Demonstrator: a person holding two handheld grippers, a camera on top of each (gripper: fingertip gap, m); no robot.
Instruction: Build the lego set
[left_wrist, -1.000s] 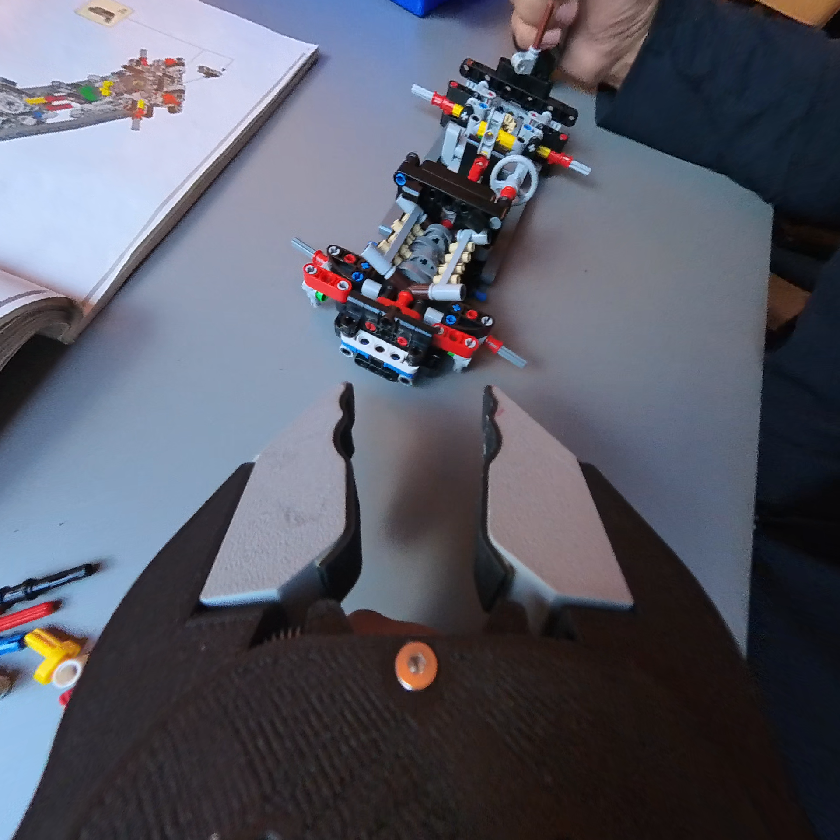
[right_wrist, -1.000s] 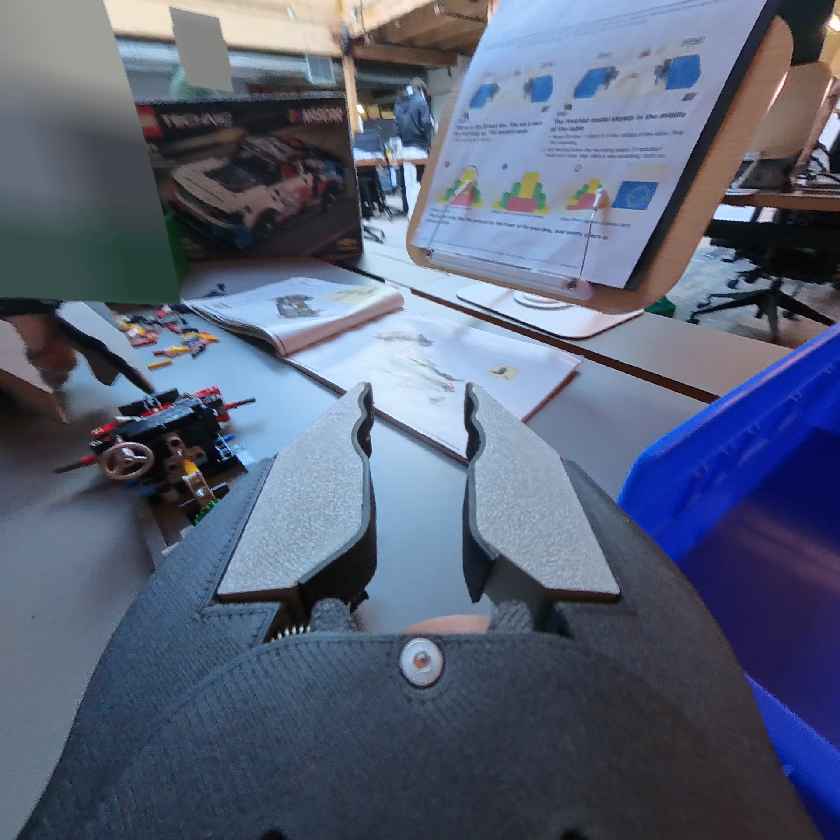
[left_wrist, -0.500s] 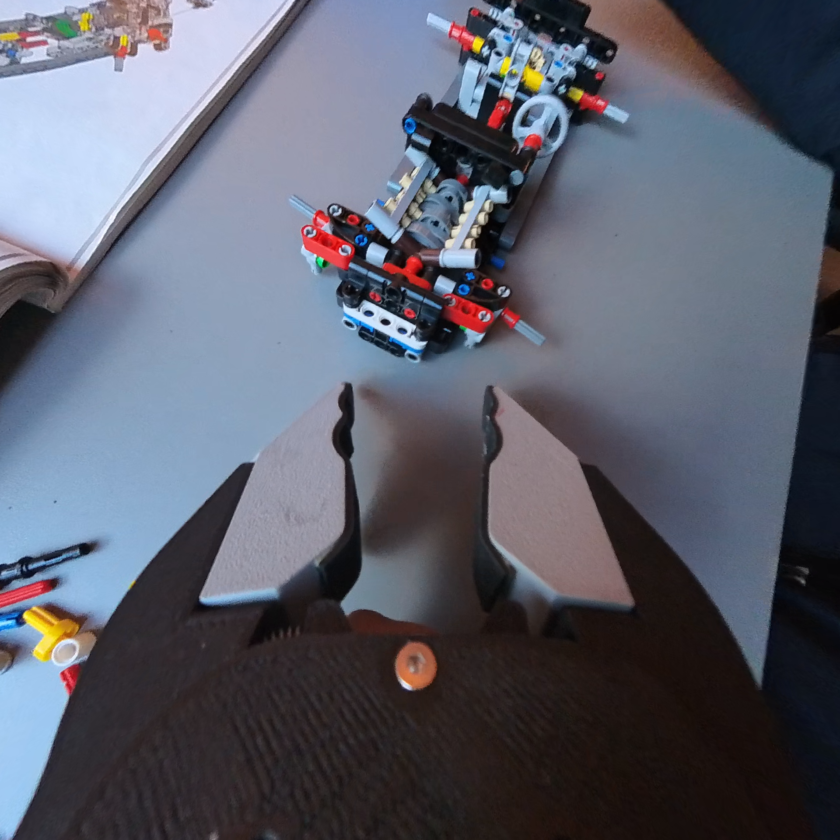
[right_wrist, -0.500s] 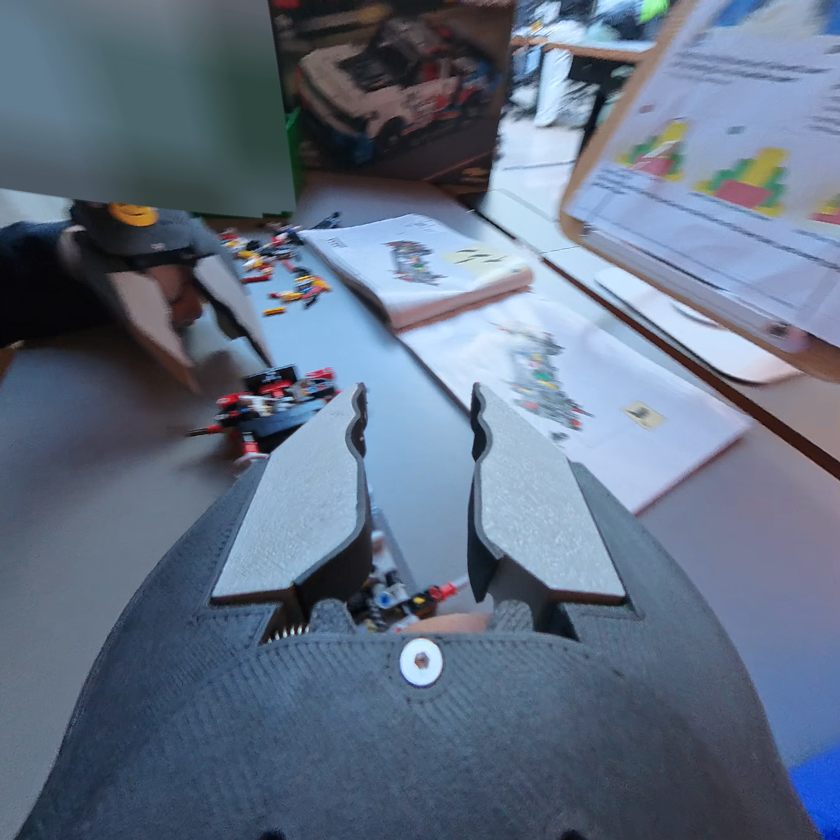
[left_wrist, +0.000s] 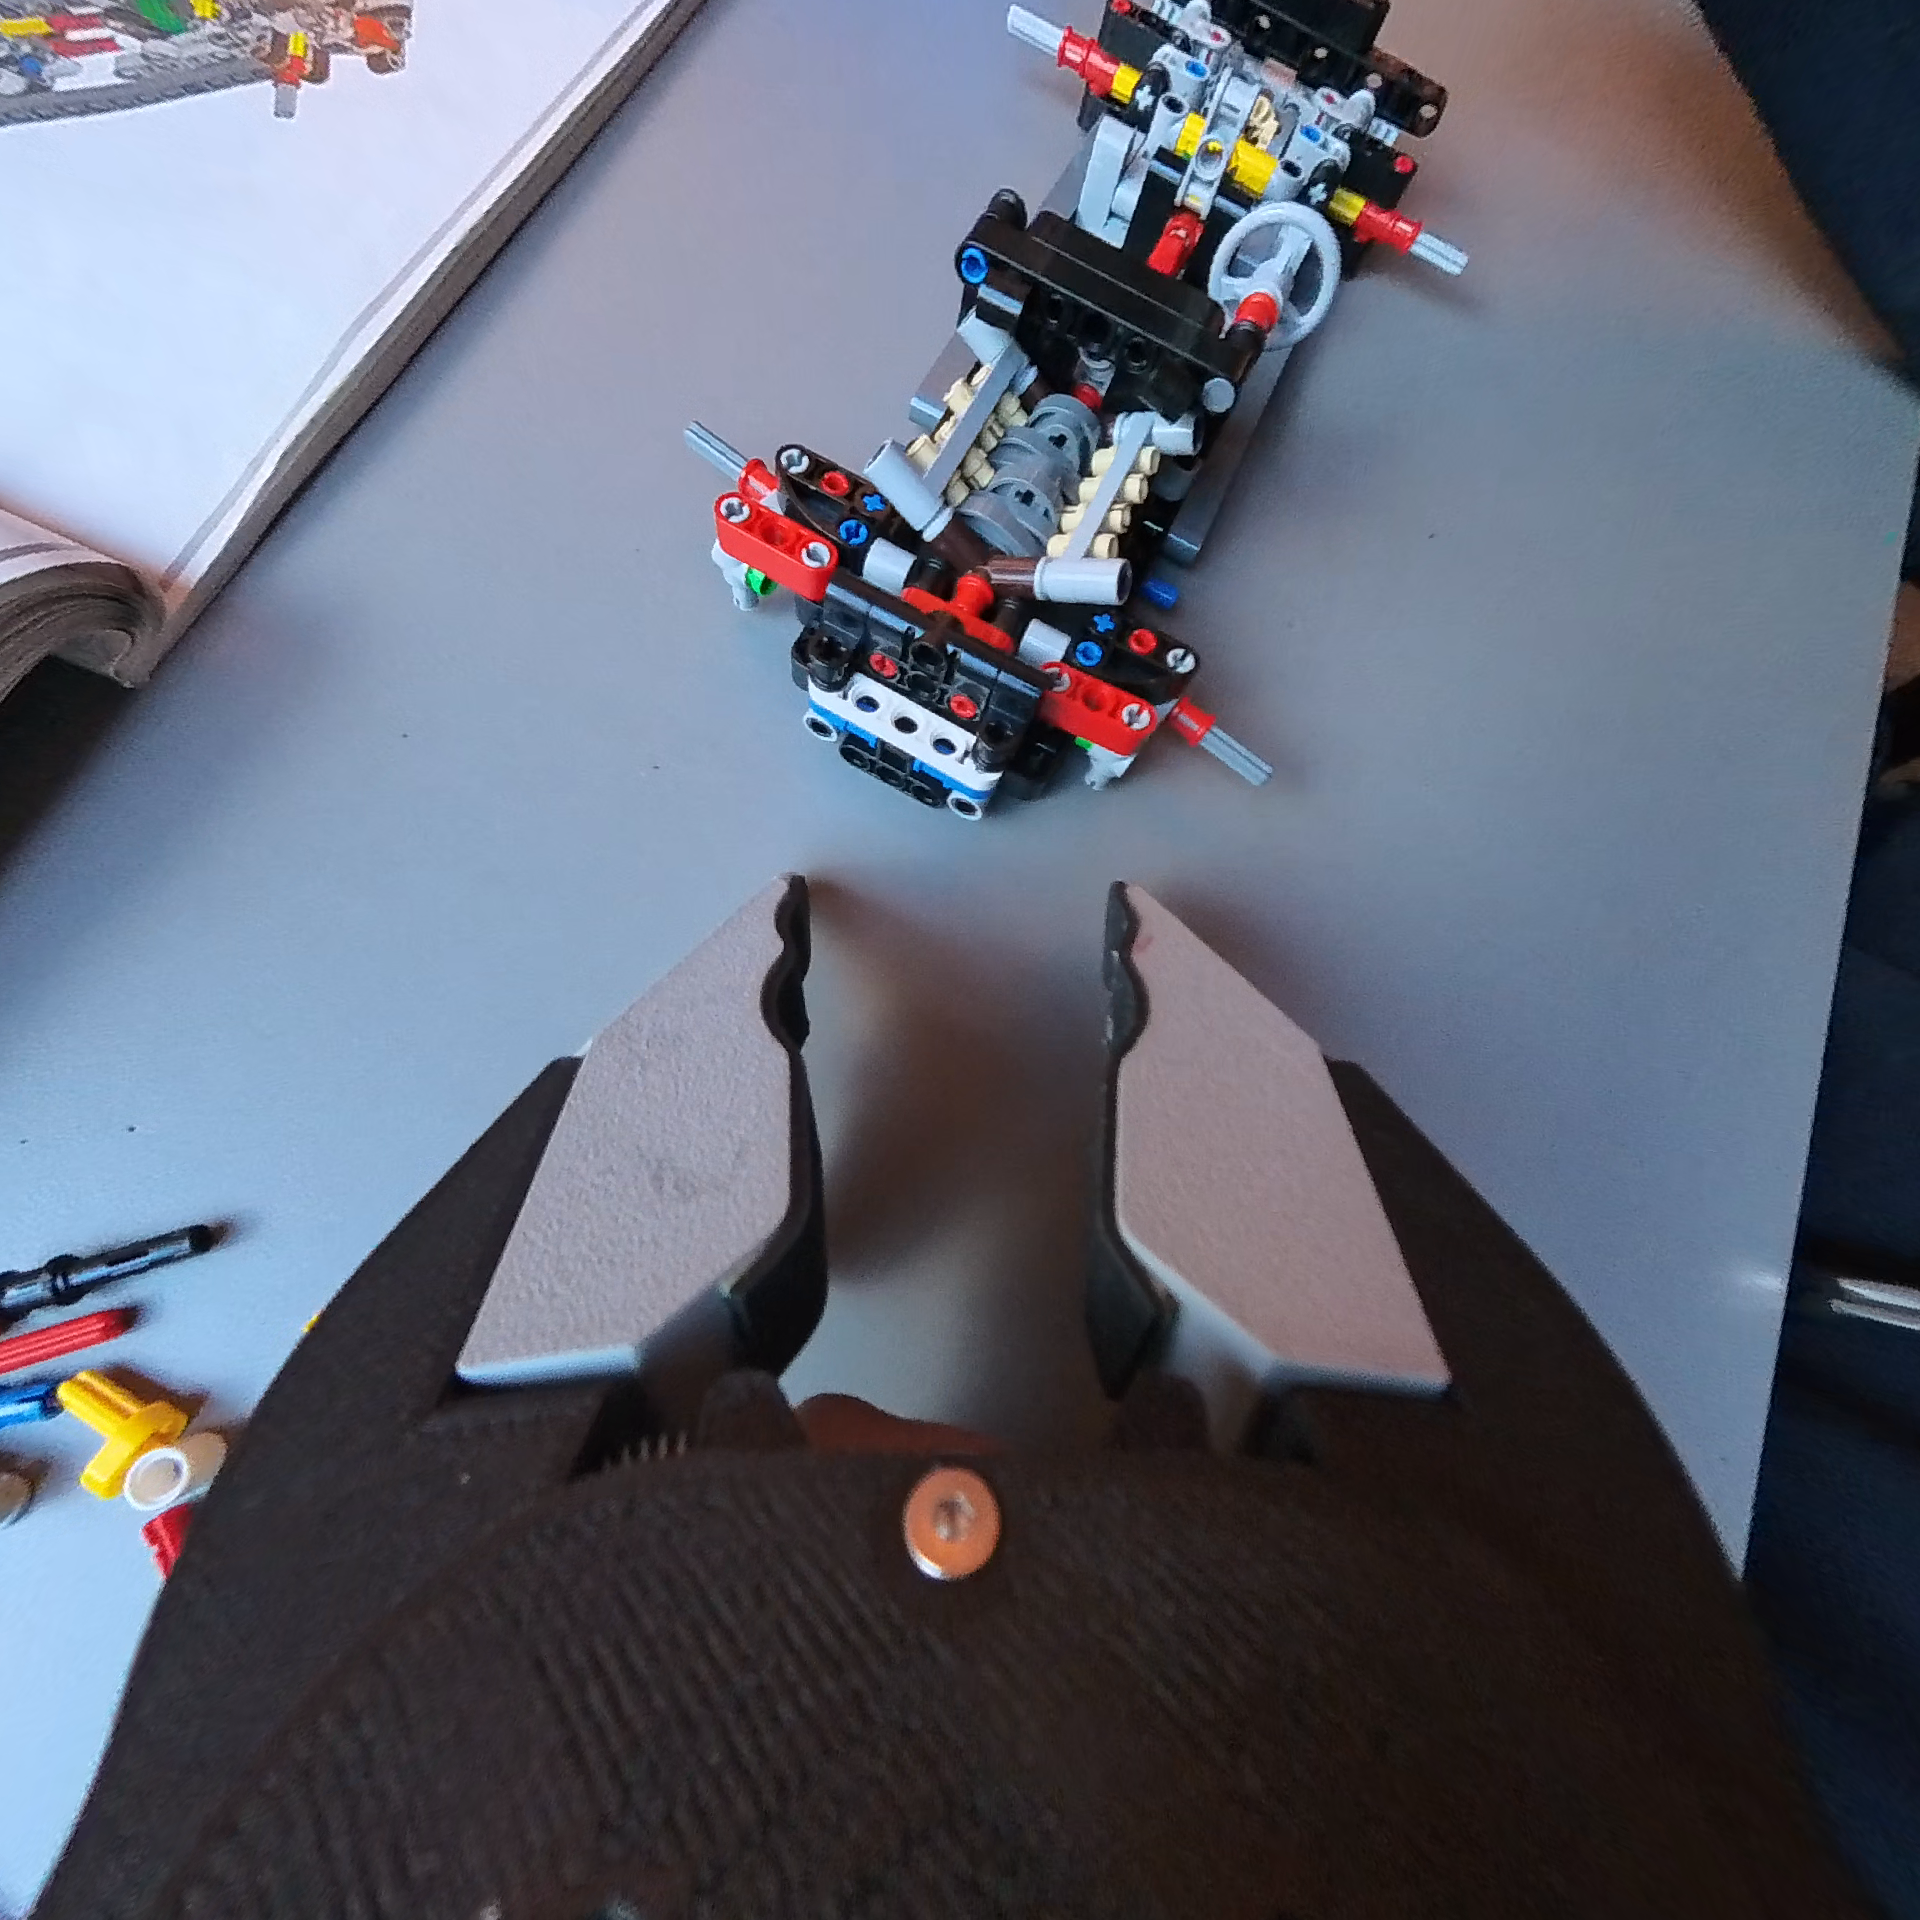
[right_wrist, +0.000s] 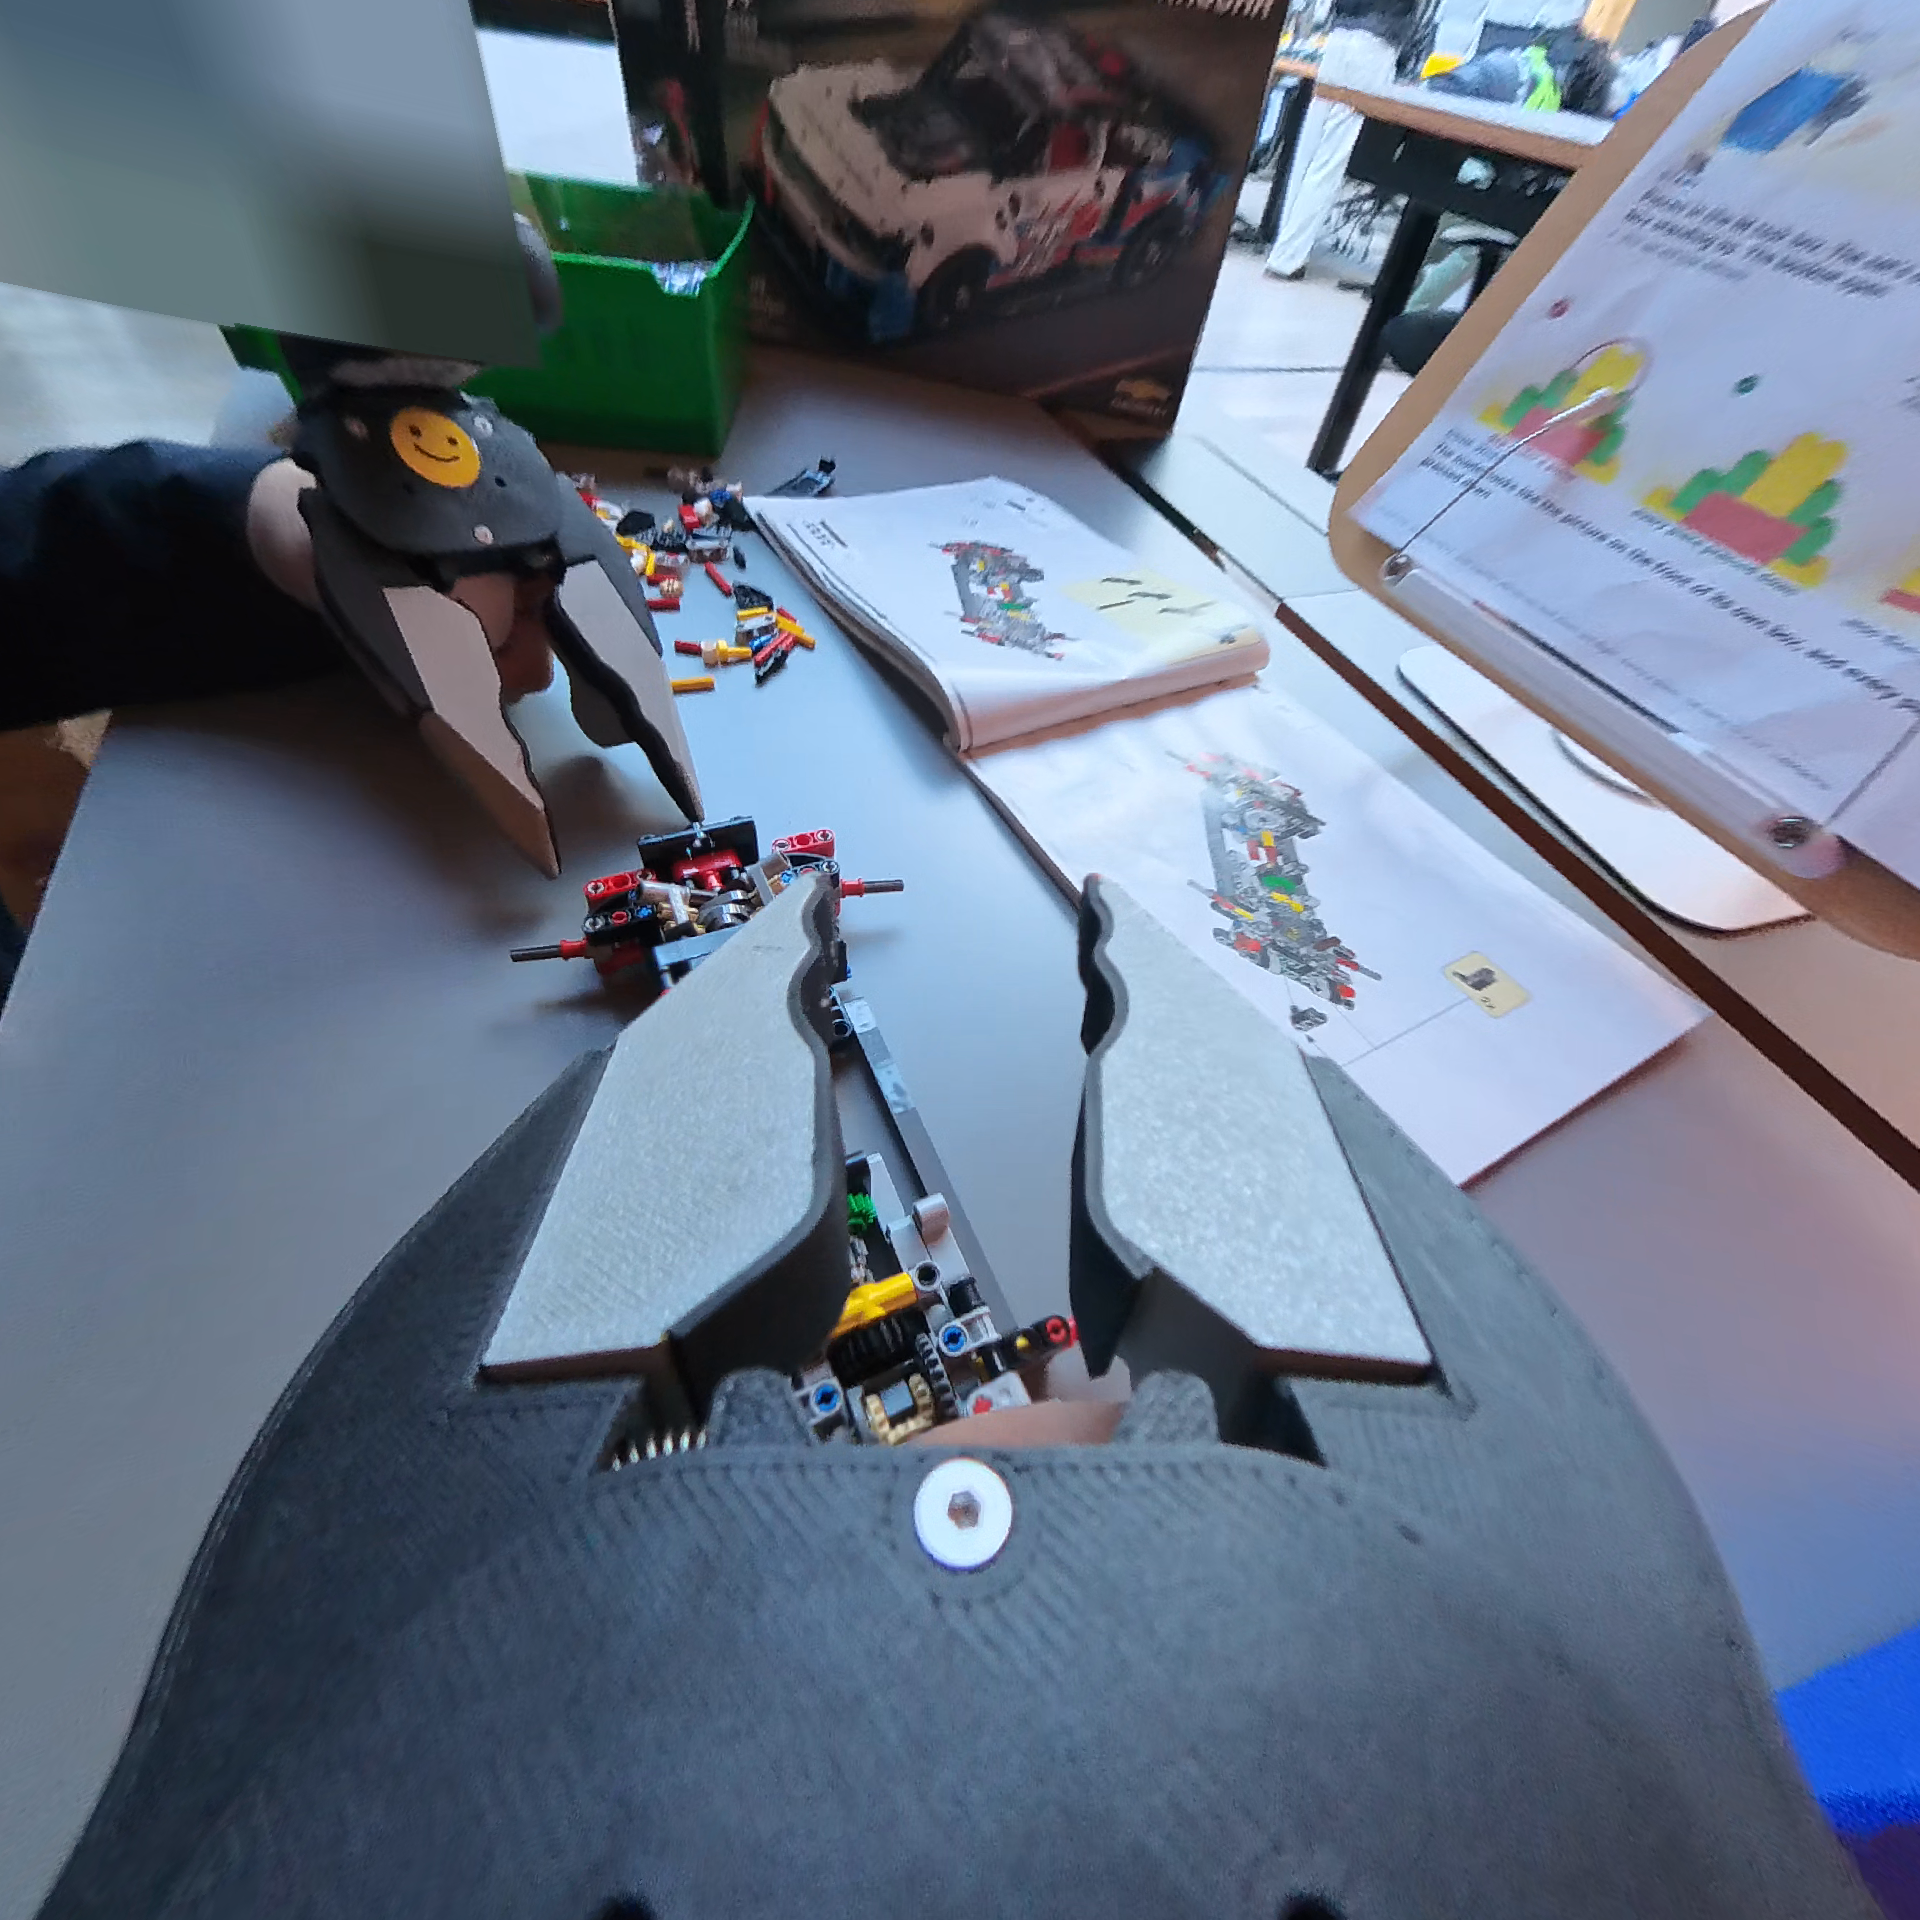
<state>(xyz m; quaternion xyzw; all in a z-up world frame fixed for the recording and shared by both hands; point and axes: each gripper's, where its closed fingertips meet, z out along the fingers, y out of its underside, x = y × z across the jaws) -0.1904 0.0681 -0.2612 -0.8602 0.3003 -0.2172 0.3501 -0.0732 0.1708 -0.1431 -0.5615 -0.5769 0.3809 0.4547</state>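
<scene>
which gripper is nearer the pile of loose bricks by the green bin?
Left. The left gripper hangs open just in front of the loose bricks, its tips over the chassis end nearest them. The right gripper is open over the chassis's opposite end, farther away.

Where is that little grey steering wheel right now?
In the left wrist view the steering wheel sits on the far right of the toy car chassis, on the grey table beyond the open left gripper.

Your left gripper (left_wrist: 956, 899) hangs with its jaws apart and bare over the grey table (left_wrist: 1507, 831), just short of the brick-built car chassis (left_wrist: 1049, 447), loose pins (left_wrist: 114, 1423) at left.
</scene>
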